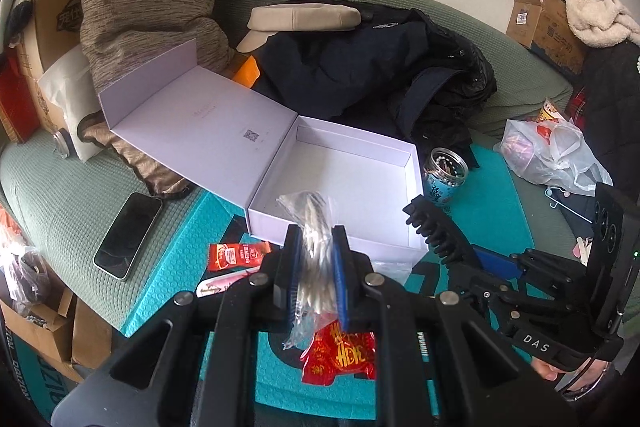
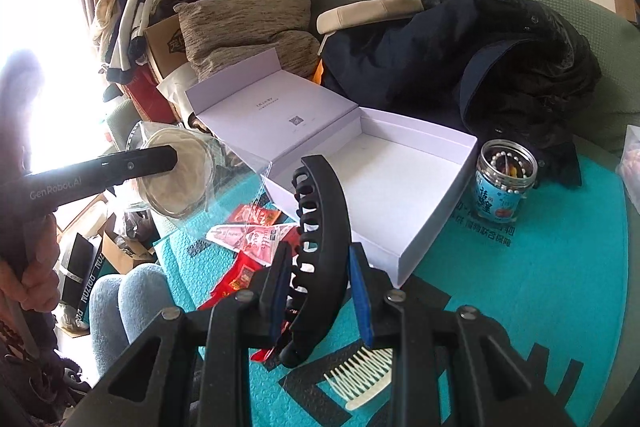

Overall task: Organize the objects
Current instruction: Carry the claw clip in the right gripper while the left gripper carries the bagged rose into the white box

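Note:
An open white box [image 1: 340, 167] with its hinged lid laid flat to the left sits on a teal mat; it also shows in the right wrist view [image 2: 376, 171]. My left gripper [image 1: 316, 239] is shut on a clear plastic bag of pale coiled string [image 1: 314, 227], held just above the box's near edge; the bag shows in the right wrist view [image 2: 176, 179]. My right gripper [image 2: 320, 259] is shut on a black banana hair clip [image 2: 320, 235], near the box's front corner; the clip shows in the left wrist view [image 1: 436, 231].
A blue jar of beads [image 2: 502, 179] stands right of the box. Red sachets [image 1: 236, 255] and a red packet [image 1: 340, 359] lie on the teal mat [image 2: 540, 267]. A white comb [image 2: 360, 375] lies near me. A phone [image 1: 128, 235], dark jacket [image 1: 380, 67] and pillow [image 1: 148, 15] lie around.

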